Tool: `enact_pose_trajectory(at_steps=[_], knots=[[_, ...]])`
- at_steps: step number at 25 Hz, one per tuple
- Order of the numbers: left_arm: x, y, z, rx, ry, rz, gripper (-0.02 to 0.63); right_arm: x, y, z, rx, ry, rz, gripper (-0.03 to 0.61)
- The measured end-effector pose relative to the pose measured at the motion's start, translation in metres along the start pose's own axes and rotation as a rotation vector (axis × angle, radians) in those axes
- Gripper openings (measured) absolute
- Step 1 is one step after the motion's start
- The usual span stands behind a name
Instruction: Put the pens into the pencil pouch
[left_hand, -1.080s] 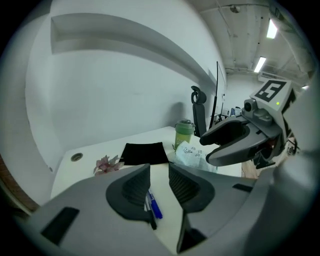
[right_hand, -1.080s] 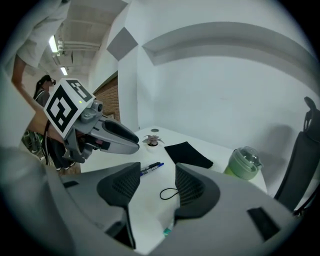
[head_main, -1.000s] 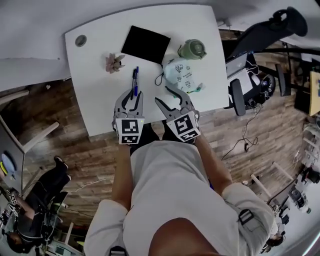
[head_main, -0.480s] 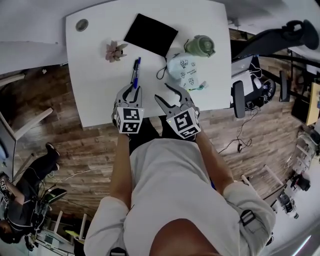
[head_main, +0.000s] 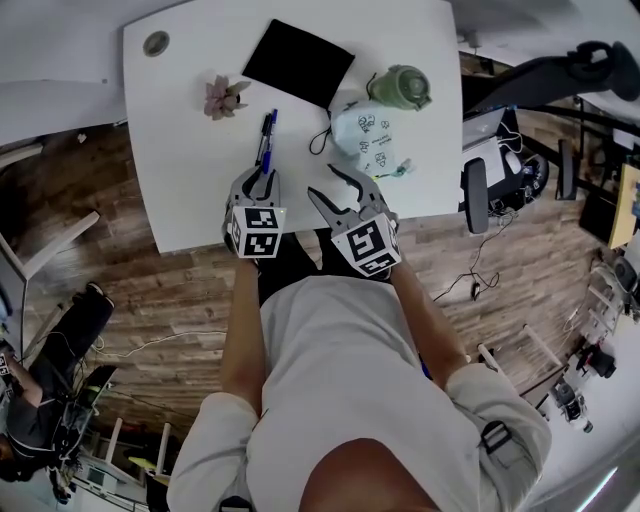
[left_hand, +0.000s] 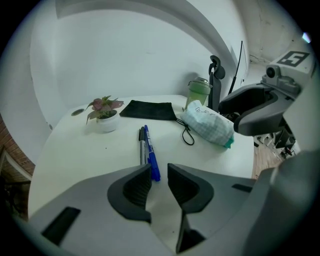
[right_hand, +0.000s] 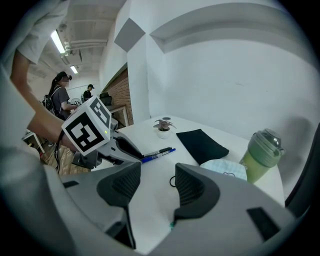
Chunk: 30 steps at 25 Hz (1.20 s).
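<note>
left tool (left_hand: 159, 172) just widening, blue pen (left_hand: 150, 155) end loose between, right tool (right_hand: 157, 172) wide, empty

White table (left_hand: 75, 160), seen low over its near edge. Left gripper (left_hand: 159, 170): jaws a narrow gap apart, having just been opening slightly; nothing clamped. Blue pen (left_hand: 150, 155) lies straight ahead, its near end at the mouth of the gap, against the left jaw tip as far as can be told. Grey pen (left_hand: 142, 145) touching it on the left, parallel. Beyond: small potted plant (left_hand: 104, 119) to the left, flat black cloth (left_hand: 148, 110) at centre, green bottle (left_hand: 199, 92) behind a pale patterned pouch (left_hand: 207, 125) with a black cord (left_hand: 187, 136). Right gripper (left_hand: 230, 117) hangs over the pouch's right end.
</note>
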<state>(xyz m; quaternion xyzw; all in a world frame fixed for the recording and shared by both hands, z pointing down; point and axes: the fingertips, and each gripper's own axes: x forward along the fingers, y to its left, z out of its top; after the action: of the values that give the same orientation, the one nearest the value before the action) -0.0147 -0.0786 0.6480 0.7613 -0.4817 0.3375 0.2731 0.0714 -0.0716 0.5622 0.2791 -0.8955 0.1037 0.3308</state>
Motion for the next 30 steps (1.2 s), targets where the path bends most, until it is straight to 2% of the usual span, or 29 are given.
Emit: enact_pose_trajectory(at_steps=[9,15,19,23,30], knots=[[0.007,0.008,-0.007,-0.033,0.018,0.028,0.11,-0.002,0.0,-0.007,0.003,0.003,-0.006,0.216],[0.012,0.01,-0.009,-0.001,0.035,0.016,0.105,-0.009,-0.008,-0.017,0.004,0.026,-0.035,0.215],[0.012,0.008,-0.008,0.018,0.038,0.011,0.054,-0.018,-0.018,-0.023,0.007,0.034,-0.059,0.213],[0.012,0.005,-0.008,0.029,0.047,0.01,0.051,-0.026,-0.028,-0.029,0.003,0.039,-0.083,0.213],[-0.003,-0.014,0.003,0.049,0.01,-0.008,0.049,-0.047,-0.049,-0.05,-0.009,0.066,-0.136,0.208]])
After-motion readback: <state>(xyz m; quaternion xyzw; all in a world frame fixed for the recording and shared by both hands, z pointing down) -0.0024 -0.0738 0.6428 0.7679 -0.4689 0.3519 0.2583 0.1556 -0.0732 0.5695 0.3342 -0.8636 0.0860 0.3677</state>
